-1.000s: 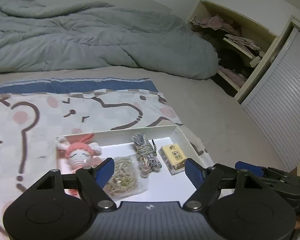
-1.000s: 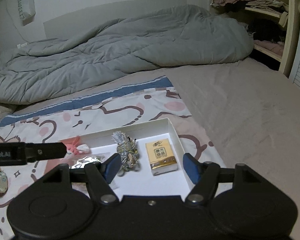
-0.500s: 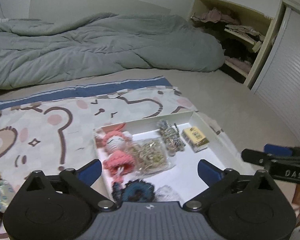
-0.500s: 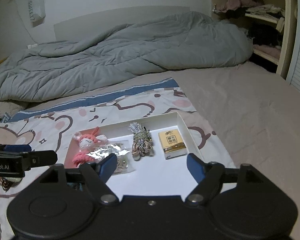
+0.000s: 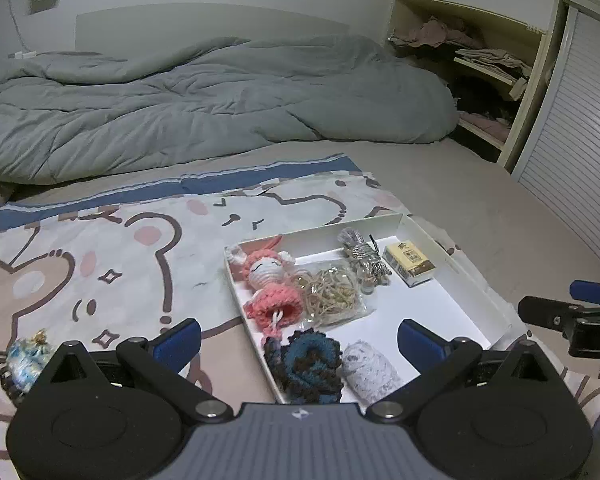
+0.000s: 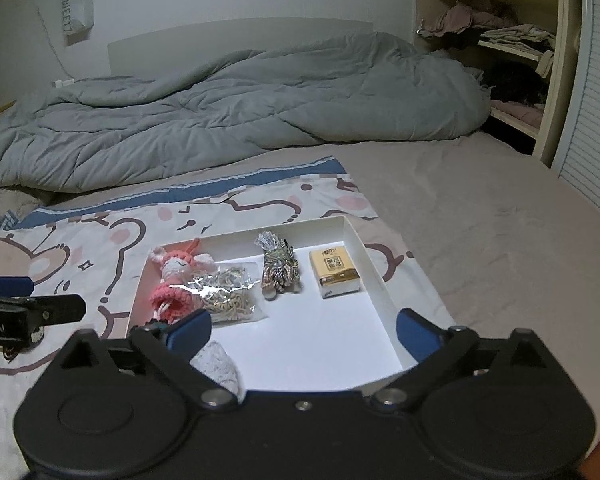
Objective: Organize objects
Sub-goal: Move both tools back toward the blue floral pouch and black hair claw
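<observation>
A white shallow tray [image 5: 476, 288] [image 6: 380, 292] lies on a bear-print sheet. In it are a pink crochet doll [image 5: 268, 280] [image 6: 172, 276], a clear bag of tan bands [image 5: 332, 294] [image 6: 228, 294], a striped cord bundle [image 5: 366, 258] [image 6: 278, 266], a yellow tissue pack [image 5: 408, 262] [image 6: 334, 270], a dark blue crochet piece [image 5: 306, 362] and a pale grey knit piece [image 5: 370, 366] [image 6: 218, 364]. My left gripper [image 5: 298, 340] is open above the tray's near left corner. My right gripper [image 6: 304, 330] is open above the tray's near edge. Both are empty.
A small blue-white pouch with dark beads [image 5: 26, 358] lies on the sheet [image 5: 112, 256] left of the tray. A grey duvet [image 5: 204, 104] is heaped at the back. Open shelves with clothes [image 5: 480, 64] and a slatted door [image 5: 576, 152] stand at right.
Both grippers have pulled back and up from the tray, so more of the sheet and tray shows. The left view has swung leftward, bringing the pouch into sight.
</observation>
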Demonstrator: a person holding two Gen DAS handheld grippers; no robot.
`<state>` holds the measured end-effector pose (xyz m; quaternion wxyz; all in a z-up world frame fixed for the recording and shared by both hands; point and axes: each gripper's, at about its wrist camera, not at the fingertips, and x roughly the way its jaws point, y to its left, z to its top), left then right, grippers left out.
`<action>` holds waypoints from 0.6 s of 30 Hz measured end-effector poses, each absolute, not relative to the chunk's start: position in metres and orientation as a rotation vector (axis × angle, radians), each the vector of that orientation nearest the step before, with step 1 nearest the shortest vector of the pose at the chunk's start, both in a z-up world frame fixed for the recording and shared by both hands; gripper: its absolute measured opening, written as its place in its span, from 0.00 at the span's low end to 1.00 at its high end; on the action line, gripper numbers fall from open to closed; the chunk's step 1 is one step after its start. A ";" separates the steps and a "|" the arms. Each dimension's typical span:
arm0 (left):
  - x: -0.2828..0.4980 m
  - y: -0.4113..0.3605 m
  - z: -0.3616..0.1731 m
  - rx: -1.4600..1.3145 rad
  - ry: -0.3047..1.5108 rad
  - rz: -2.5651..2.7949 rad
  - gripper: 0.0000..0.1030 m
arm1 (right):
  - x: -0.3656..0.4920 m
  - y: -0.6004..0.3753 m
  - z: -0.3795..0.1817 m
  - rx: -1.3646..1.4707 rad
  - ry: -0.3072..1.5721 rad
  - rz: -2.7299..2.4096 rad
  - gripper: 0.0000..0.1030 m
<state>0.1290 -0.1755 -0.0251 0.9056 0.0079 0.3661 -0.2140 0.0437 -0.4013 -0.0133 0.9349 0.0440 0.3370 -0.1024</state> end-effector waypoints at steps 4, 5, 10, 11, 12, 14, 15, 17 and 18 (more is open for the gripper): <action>0.123 -0.168 -0.022 0.013 0.746 -0.438 1.00 | 0.037 -0.398 -0.013 0.089 0.673 -0.213 1.00; 0.122 -0.166 -0.022 0.012 0.741 -0.440 1.00 | 0.036 -0.398 -0.013 0.094 0.672 -0.212 1.00; 0.122 -0.159 -0.021 0.001 0.755 -0.449 1.00 | 0.033 -0.397 -0.013 0.089 0.679 -0.219 1.00; 0.121 -0.157 -0.019 -0.005 0.756 -0.455 1.00 | 0.033 -0.397 -0.013 0.096 0.679 -0.223 1.00; 0.121 -0.154 -0.017 -0.009 0.753 -0.462 1.00 | 0.033 -0.398 -0.014 0.102 0.680 -0.225 1.00; 0.120 -0.149 -0.011 0.000 0.734 -0.459 1.00 | 0.033 -0.398 -0.015 0.110 0.683 -0.230 1.00; 0.120 -0.148 -0.008 0.006 0.726 -0.448 1.00 | 0.033 -0.398 -0.015 0.108 0.685 -0.230 1.00; 0.119 -0.142 -0.003 0.003 0.715 -0.430 1.00 | 0.032 -0.397 -0.013 0.104 0.673 -0.224 1.00; 0.119 -0.139 -0.001 -0.007 0.711 -0.429 1.00 | 0.032 -0.397 -0.011 0.105 0.670 -0.222 1.00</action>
